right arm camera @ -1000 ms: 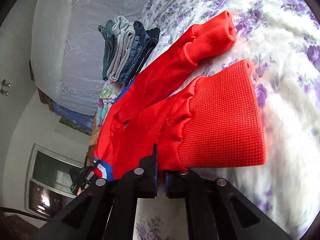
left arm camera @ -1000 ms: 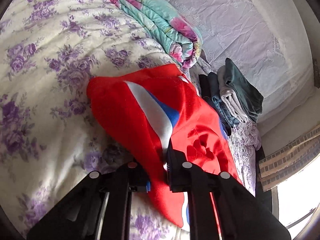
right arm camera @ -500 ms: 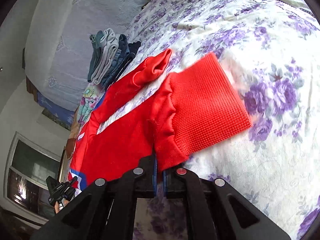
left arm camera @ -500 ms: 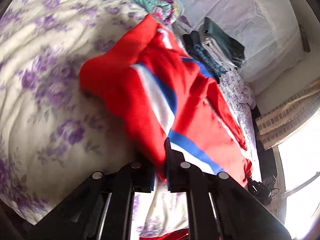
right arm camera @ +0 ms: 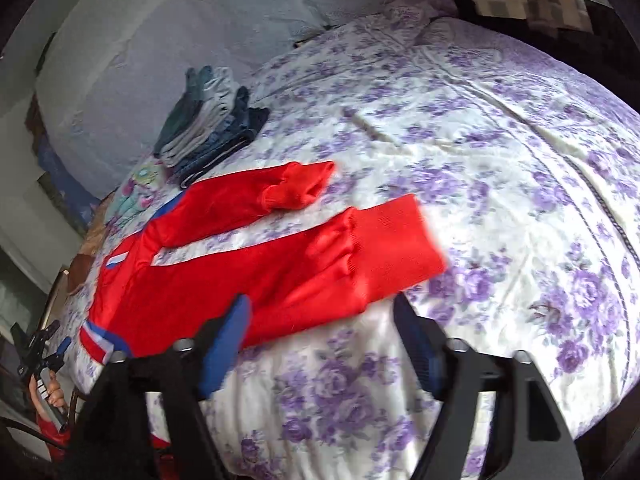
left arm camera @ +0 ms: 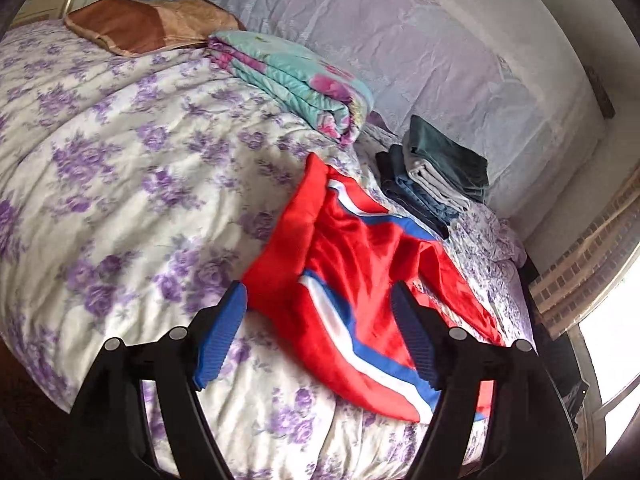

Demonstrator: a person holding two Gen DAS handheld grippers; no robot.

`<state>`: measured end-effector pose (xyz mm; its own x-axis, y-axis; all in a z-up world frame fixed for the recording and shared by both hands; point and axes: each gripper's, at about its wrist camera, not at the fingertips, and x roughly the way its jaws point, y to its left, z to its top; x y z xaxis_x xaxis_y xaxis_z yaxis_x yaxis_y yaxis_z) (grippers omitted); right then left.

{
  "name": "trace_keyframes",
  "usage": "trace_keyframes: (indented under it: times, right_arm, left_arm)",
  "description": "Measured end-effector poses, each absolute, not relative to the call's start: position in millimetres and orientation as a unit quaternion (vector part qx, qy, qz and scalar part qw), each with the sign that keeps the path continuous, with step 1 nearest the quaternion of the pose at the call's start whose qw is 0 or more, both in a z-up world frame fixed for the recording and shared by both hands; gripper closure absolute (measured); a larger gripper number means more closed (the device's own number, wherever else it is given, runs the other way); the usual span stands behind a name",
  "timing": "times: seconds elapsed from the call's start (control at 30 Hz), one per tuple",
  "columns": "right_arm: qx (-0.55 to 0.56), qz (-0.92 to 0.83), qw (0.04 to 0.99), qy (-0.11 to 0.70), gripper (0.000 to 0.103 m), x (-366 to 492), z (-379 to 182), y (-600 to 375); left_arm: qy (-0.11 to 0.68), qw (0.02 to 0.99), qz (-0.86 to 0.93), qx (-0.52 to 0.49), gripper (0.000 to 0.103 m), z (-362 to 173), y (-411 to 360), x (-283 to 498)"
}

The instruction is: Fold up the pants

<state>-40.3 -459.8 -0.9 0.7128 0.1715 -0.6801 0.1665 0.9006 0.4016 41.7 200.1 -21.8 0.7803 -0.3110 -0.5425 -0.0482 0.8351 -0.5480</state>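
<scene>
Red pants (left arm camera: pixel 344 280) with a white and blue side stripe lie on the floral bed. In the left wrist view their waist end is bunched just beyond my open, empty left gripper (left arm camera: pixel 320 300). In the right wrist view the red pants (right arm camera: pixel 256 256) lie spread out with both legs apart, ribbed cuffs (right arm camera: pixel 392 240) pointing right. My right gripper (right arm camera: pixel 320 304) is open and empty, just short of the nearer leg's cuff.
A stack of folded clothes (left arm camera: pixel 436 176) sits at the far side of the bed by the wall; it also shows in the right wrist view (right arm camera: pixel 208 120). A folded teal floral blanket (left arm camera: pixel 296 80) and a brown pillow (left arm camera: pixel 148 26) lie beyond. The bedspread (right arm camera: pixel 500 168) stretches right.
Both grippers were shut on the pants; both have opened and let go. The pants now lie flat on the bed and both grippers have drawn back.
</scene>
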Motion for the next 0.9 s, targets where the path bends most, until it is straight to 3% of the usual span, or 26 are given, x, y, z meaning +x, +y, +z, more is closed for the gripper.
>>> trace_keyframes:
  times: [0.1, 0.23, 0.43, 0.57, 0.83, 0.87, 0.9]
  right_arm:
    - [0.265, -0.018, 0.892, 0.365, 0.019, -50.9, -11.2, -480.3]
    - [0.218, -0.036, 0.931, 0.290, 0.020, -66.5, 17.6, -469.9]
    - [0.123, 0.105, 0.937, 0.310, 0.020, -21.9, 28.6, -374.4]
    - [0.147, 0.152, 0.866, 0.453, 0.021, 29.0, -30.4, -347.5]
    - [0.268, 0.115, 0.874, 0.388, 0.024, 65.0, 12.6, -416.8]
    - [0.294, 0.093, 0.866, 0.395, 0.028, 78.6, 7.7, -432.2]
    - [0.316, 0.076, 0.855, 0.403, 0.041, 88.0, 0.3, -443.7]
  left_arm:
    - [0.357, 0.908, -0.071, -0.206, 0.032, -35.7, 164.9, 69.8]
    - [0.389, 0.916, 0.036, -0.087, 0.028, -65.1, 154.8, 87.5]
    - [0.367, 0.909, 0.018, -0.197, 0.030, -45.0, 189.3, 77.8]
    - [0.346, 0.923, 0.018, -0.168, 0.029, -17.3, 184.4, 91.5]
    - [0.386, 0.901, -0.015, -0.195, 0.028, -12.7, 188.6, 186.0]
    - [0.395, 0.895, -0.015, -0.206, 0.028, -18.2, 188.3, 196.3]
    - [0.403, 0.889, -0.015, -0.216, 0.028, -23.5, 188.7, 205.4]
